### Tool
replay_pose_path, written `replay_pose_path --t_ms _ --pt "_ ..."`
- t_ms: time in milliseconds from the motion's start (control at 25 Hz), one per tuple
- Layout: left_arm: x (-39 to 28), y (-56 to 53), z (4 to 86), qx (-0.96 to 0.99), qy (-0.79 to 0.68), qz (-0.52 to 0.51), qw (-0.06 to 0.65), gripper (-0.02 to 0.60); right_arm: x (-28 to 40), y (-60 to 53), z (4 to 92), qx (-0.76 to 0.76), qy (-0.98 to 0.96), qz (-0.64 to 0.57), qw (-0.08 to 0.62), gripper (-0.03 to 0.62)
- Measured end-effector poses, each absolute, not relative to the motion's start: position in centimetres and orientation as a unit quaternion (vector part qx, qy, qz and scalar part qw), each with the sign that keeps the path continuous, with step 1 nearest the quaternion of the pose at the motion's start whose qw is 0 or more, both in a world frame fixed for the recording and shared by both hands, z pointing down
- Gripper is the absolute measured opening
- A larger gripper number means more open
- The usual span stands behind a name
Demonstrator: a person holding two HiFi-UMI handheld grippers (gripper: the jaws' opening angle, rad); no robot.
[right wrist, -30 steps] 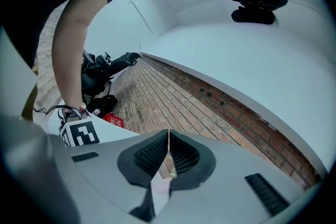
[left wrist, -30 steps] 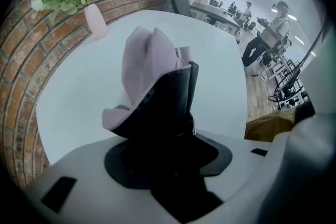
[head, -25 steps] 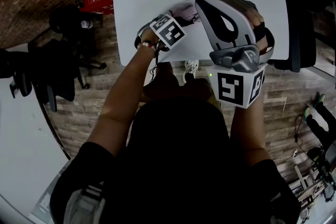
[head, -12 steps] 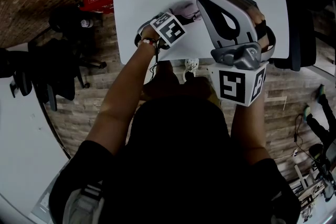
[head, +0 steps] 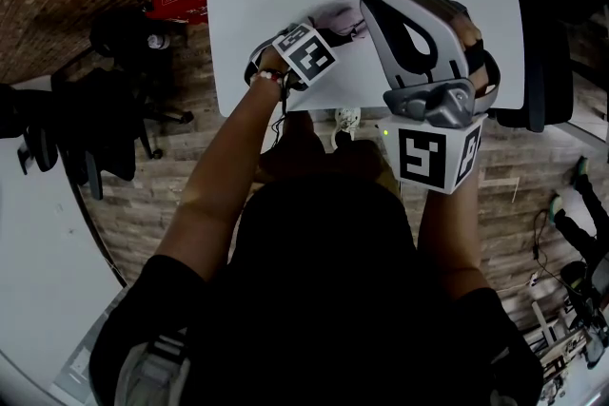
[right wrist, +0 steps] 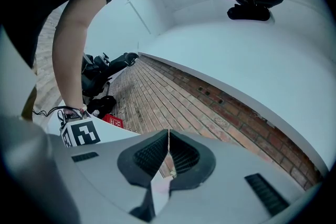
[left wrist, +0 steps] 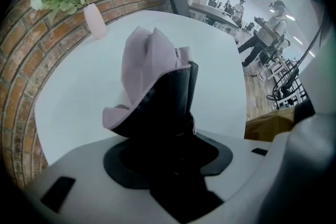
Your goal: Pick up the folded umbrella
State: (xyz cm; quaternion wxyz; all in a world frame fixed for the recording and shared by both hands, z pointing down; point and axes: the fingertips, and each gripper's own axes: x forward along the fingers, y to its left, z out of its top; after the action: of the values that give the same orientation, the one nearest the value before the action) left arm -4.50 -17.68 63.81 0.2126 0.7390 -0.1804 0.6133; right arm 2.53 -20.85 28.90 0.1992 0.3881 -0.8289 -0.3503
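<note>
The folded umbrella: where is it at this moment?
In the left gripper view, the folded umbrella is clamped in the left gripper over the white table, right of the flower vase by the brick wall.

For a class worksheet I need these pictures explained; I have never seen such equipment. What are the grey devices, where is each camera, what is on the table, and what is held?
There is no robot: a person holds a two-jaw gripper in each hand. One camera on the head looks down; one rides on each gripper. The left gripper has its jaws closed on the pink-and-black folded umbrella at the white table. A vase of flowers stands by the brick wall. The right gripper has its jaws shut, empty.
</note>
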Motion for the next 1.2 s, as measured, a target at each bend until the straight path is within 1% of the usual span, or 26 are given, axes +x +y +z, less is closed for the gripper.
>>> replay_pose_path --t_ms 520,1200 --pt "-4.62 -17.71 63.88 0.742 -0.183 0.608 0.215 0.219 2.32 -20.86 28.63 0.387 -0.831 -0.351 0.192 0.031" --pt "-4.46 -17.76 63.89 0.744 -0.184 0.606 0.214 0.221 2.67 -20.71 29.01 0.389 -0.83 -0.346 0.202 0.031"
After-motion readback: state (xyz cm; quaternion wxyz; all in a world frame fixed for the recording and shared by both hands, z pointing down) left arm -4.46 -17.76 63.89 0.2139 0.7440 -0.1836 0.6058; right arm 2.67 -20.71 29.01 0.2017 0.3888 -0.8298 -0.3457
